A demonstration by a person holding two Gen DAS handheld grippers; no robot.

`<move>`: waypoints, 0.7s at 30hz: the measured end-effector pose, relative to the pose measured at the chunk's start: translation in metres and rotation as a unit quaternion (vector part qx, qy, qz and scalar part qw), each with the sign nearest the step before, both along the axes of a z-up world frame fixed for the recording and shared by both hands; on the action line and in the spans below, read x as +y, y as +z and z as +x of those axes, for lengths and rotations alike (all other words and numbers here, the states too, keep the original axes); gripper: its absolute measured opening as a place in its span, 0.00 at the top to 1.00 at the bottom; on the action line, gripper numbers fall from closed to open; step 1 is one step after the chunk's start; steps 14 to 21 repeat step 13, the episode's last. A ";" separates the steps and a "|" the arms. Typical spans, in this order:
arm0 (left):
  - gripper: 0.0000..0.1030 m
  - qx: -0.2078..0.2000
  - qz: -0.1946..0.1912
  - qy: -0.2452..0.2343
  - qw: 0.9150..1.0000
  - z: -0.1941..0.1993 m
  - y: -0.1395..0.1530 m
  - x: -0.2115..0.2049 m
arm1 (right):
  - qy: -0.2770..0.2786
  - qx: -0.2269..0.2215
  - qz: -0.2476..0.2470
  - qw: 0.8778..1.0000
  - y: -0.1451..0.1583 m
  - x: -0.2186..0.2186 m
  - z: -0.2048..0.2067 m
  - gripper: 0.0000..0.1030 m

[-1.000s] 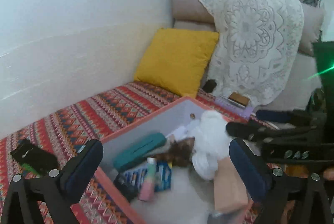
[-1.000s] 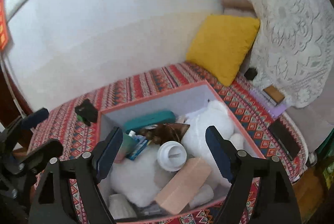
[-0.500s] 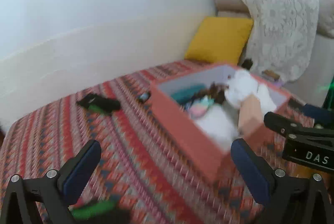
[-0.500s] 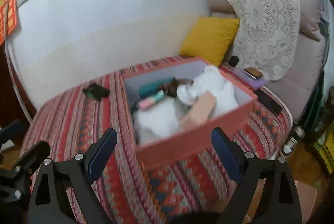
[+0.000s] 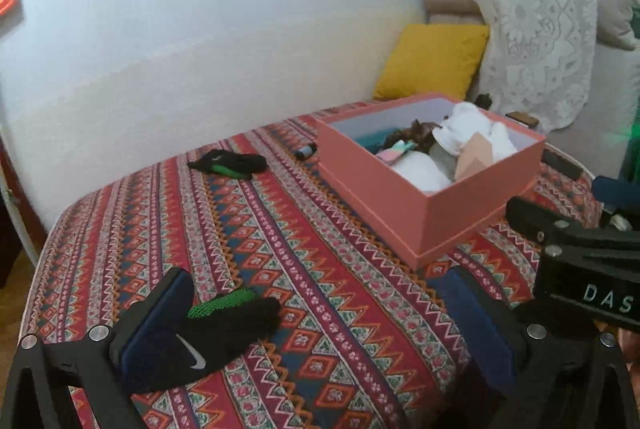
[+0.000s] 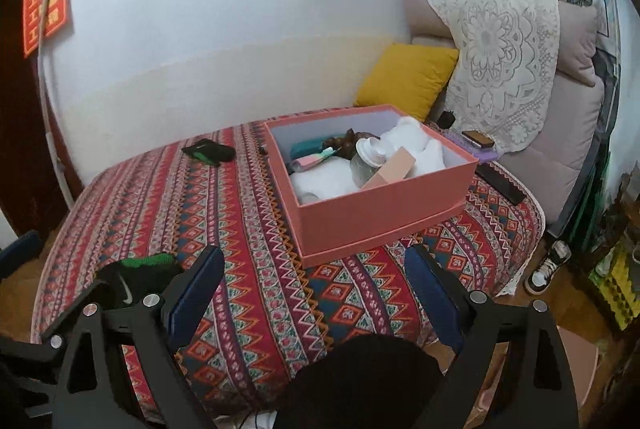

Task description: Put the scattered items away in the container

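A pink box (image 5: 404, 207) (image 6: 384, 213) stands on the patterned bed cover, filled with white plush, a teal case, a jar and other items. One black-and-green glove (image 5: 208, 333) (image 6: 132, 279) lies near the front edge, just by the left finger of my left gripper (image 5: 320, 325), which is open with nothing between its fingers. A second black-and-green glove (image 5: 228, 163) (image 6: 208, 151) lies far back near the wall. A small dark tube (image 5: 306, 151) rests beside the box's far left corner. My right gripper (image 6: 316, 293) is open and holds nothing, in front of the box.
A yellow cushion (image 6: 404, 77) and lace-covered pillows (image 6: 500, 69) sit behind the box. A dark remote (image 6: 500, 183) and a phone (image 6: 478, 139) lie right of the box. The white wall (image 5: 200, 49) borders the bed. A shoe (image 6: 546, 267) stands on the floor at the right.
Both grippers have pulled back from above the box toward the bed's front edge. The near glove now lies beside my left gripper's left finger.
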State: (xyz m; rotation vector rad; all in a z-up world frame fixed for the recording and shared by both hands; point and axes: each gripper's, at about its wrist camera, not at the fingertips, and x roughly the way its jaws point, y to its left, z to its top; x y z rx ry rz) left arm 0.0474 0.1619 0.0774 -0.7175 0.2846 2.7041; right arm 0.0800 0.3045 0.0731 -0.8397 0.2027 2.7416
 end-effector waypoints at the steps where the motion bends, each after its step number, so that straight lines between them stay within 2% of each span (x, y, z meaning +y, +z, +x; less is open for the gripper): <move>1: 0.00 0.006 0.000 0.000 1.000 0.004 0.001 0.000 | 0.000 0.000 0.001 1.000 0.000 -0.001 0.004 0.09; 6: 0.00 0.012 0.007 -0.009 1.000 0.017 0.006 -0.002 | -0.002 0.008 0.005 1.000 0.005 -0.002 0.017 0.09; 12: 0.00 0.055 0.028 0.028 0.998 0.033 0.009 -0.009 | 0.001 0.018 0.007 1.000 0.011 -0.005 0.027 0.09; 21: 0.00 0.051 0.030 0.027 0.998 0.033 0.009 -0.011 | 0.003 0.018 0.006 1.000 0.012 -0.005 0.025 0.09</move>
